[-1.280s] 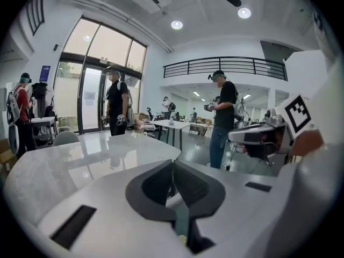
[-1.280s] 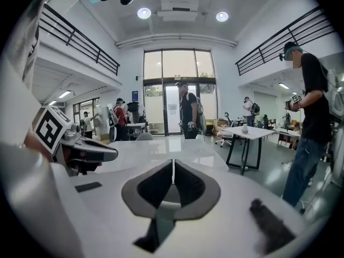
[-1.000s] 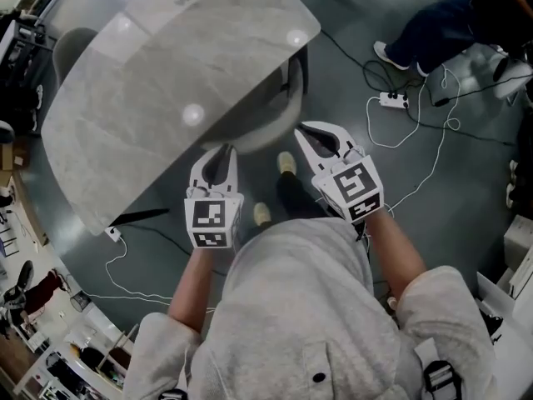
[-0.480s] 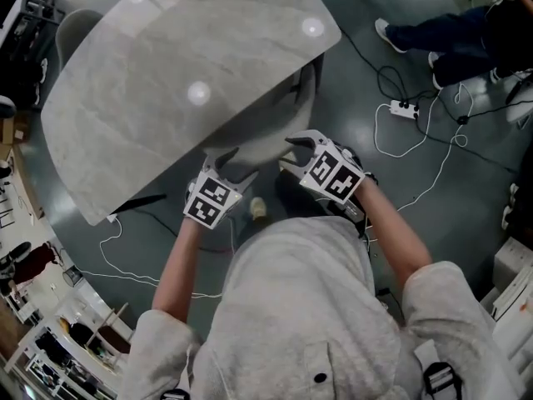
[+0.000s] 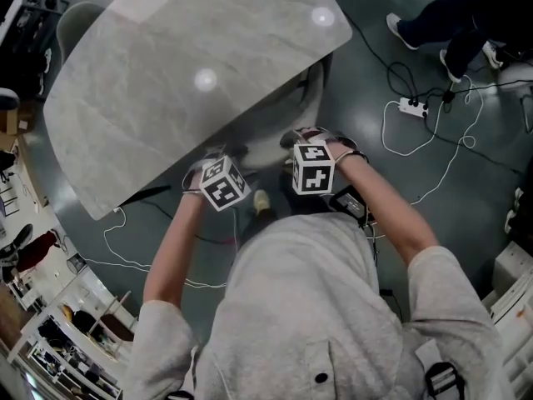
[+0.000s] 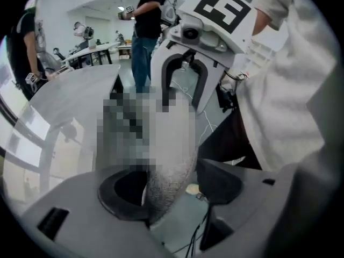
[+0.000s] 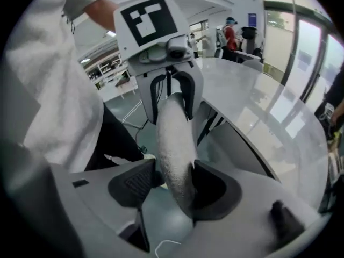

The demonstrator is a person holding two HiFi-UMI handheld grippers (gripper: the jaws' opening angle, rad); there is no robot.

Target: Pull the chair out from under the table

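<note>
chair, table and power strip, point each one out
chair (image 7: 173, 138): right gripper view, the top edge of its backrest.
table (image 5: 150, 98): head view, bare middle of the marbled top.
power strip (image 5: 411, 105): head view, the white body on the floor.

most of the chair is hidden under the table; its lower parts cannot be seen.

The floor is dark grey and glossy, with white cables trailing across it around a power strip. Cluttered shelves line the lower left edge. Tall dark-framed windows let in daylight, and people stand far back.
</note>
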